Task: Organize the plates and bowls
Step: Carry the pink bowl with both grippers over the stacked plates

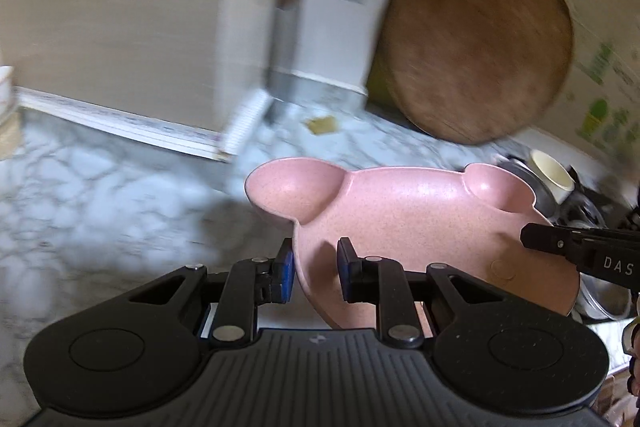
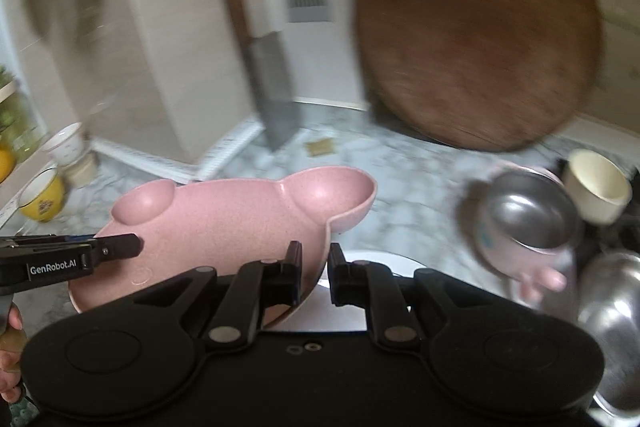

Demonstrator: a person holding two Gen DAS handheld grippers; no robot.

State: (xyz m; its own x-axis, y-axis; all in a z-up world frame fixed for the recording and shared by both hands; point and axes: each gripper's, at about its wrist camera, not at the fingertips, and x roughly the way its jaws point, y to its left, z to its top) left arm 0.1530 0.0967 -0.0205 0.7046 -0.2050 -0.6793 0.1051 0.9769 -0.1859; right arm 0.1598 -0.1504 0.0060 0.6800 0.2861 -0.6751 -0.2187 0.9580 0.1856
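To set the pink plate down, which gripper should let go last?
Probably the left gripper: its side faces open counter. The right gripper holds the pink plate beside crowded metal bowls.

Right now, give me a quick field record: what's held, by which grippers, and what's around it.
held item: pink plate, bear-shaped with two ear wells, lifted off the counter
left gripper: shut on the plate's rim
right gripper: shut on the opposite rim
behind: round wooden board leaning on the wall
right side: steel bowl, cream cup
surface: marble counter
image: motion-blurred
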